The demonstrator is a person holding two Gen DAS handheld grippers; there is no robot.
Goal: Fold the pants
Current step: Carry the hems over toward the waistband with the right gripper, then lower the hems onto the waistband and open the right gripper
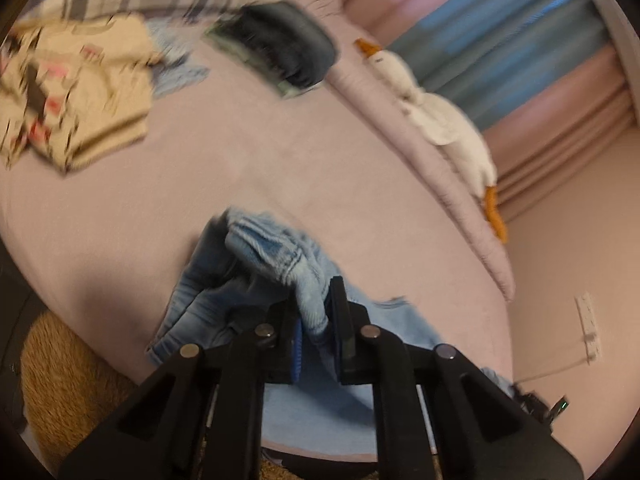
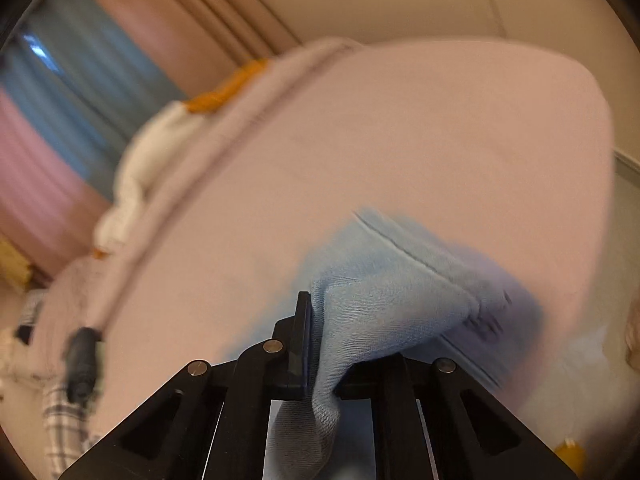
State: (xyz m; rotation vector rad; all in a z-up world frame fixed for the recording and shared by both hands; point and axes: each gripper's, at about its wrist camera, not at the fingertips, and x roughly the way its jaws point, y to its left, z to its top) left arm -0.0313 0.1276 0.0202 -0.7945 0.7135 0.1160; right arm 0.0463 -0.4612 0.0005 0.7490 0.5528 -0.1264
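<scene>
Light blue denim pants (image 1: 244,276) lie bunched on the pink bed (image 1: 280,168). My left gripper (image 1: 314,320) is shut on a fold of the pants near a seamed edge, just above the bed's near edge. In the right wrist view my right gripper (image 2: 320,344) is shut on another part of the same pants (image 2: 400,288); the cloth drapes over and hides the right finger, and hangs down between the fingers. Both views are blurred by motion.
A beige patterned folded garment (image 1: 76,96) and a dark folded item (image 1: 280,48) lie at the far side of the bed. A white goose plush (image 1: 440,120) rests on the rolled pink duvet (image 1: 400,132). Curtains (image 1: 520,40) hang behind. A brown rug (image 1: 68,380) is below.
</scene>
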